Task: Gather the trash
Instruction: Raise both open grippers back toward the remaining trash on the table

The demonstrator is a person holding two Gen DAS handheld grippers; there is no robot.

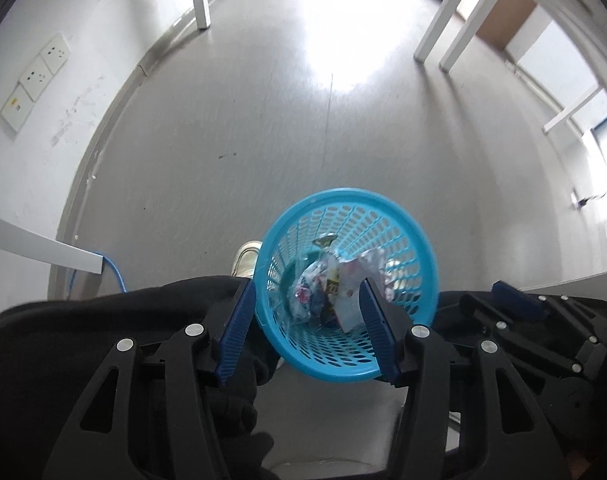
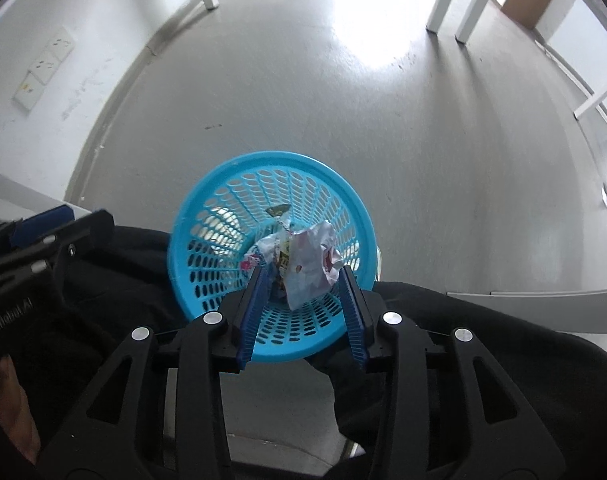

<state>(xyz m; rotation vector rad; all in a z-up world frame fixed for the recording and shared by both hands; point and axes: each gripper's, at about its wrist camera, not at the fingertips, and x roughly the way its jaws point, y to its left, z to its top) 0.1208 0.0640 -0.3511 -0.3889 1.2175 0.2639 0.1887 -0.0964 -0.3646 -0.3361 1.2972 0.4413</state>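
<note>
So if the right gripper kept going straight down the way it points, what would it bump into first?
Probably the crumpled wrappers piled in the blue basket; the right gripper, jaws open, points straight into it, though depth is hard to judge.

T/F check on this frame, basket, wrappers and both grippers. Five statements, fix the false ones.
1. The blue basket holds crumpled wrappers. True.
2. The basket is solid-walled. False: its wall is perforated all round.
3. The right gripper clamps a wrapper. False: its jaws stand apart over the basket, pads clear of the trash.
4. The left gripper is open. True.
5. Loose trash litters the floor ahead. False: none shows there.
</note>
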